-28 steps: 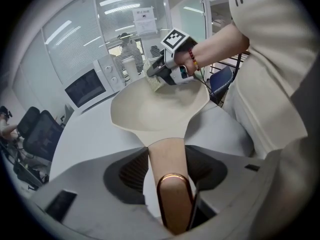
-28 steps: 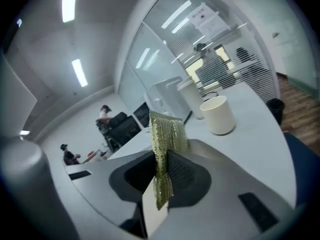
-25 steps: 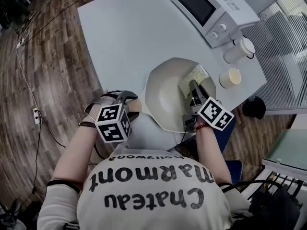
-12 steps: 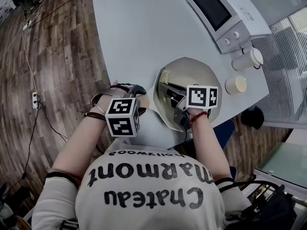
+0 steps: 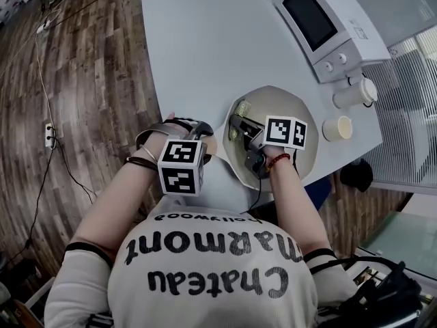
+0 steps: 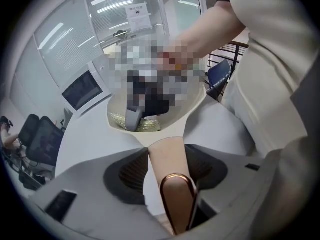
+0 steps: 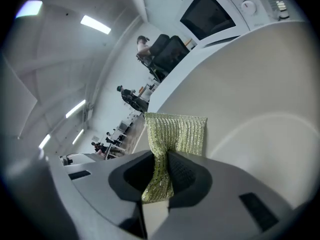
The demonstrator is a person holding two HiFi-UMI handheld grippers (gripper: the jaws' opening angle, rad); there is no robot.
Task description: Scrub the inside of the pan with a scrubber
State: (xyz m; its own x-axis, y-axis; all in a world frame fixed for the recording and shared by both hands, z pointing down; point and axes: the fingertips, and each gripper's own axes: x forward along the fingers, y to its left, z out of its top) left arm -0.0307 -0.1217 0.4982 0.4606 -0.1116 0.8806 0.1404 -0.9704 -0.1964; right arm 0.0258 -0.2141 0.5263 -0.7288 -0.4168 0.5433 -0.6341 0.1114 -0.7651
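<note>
A cream pan (image 5: 295,108) sits near the white table's front edge. Its handle (image 6: 167,156), tan with a copper end, runs between the jaws of my left gripper (image 5: 203,141), which is shut on it. My right gripper (image 5: 239,126) reaches into the pan at its left side, close to the handle. It is shut on a yellow-green mesh scrubber (image 7: 175,133), whose free end lies against the pan's inner wall (image 7: 260,109). In the left gripper view the scrubber (image 6: 145,126) rests at the bottom of the pan under one right finger (image 6: 131,120).
A microwave (image 5: 326,20) stands at the table's back right. A white lidded cup (image 5: 355,93) and a small cream cup (image 5: 338,127) stand to the right of the pan. The white table (image 5: 205,46) ends just behind the pan handle; wood floor (image 5: 89,80) lies to the left.
My right gripper has swept the scrubber from the pan's far right side across to its left side near the handle. The left gripper has kept its hold on the handle.
</note>
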